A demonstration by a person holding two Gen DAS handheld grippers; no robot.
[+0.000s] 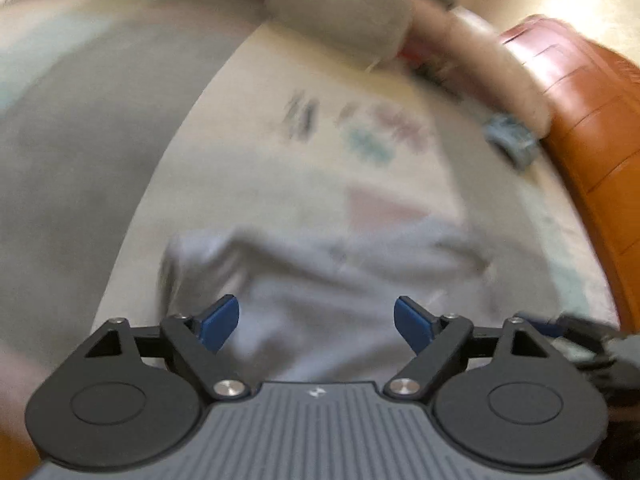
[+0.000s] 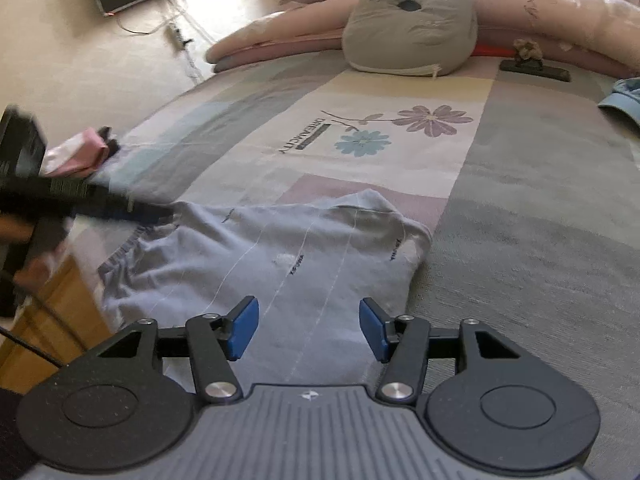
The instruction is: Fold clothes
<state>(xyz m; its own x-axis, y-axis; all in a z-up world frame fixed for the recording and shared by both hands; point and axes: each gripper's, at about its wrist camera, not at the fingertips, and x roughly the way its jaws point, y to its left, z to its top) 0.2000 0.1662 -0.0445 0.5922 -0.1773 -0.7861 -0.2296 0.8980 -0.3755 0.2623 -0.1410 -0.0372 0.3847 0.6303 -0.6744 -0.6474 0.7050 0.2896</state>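
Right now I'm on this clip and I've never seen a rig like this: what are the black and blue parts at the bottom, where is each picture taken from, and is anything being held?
No robot is here: a person carries a two-finger gripper in each hand, each with a fisheye camera looking along its fingers. The blurred picture comes from the left gripper; the sharp one from the right gripper. The blue pads are fingertips on black linkages.

Both look over a bed with a patchwork flower-print cover. On it lies a pale grey-blue garment, spread out and not yet neatly folded. Further back sit a grey animal-face cushion and long pink pillows.

Both grippers stand open above the garment, holding nothing. The dark blurred shape at the sharp picture's left edge seems to be the other gripper.
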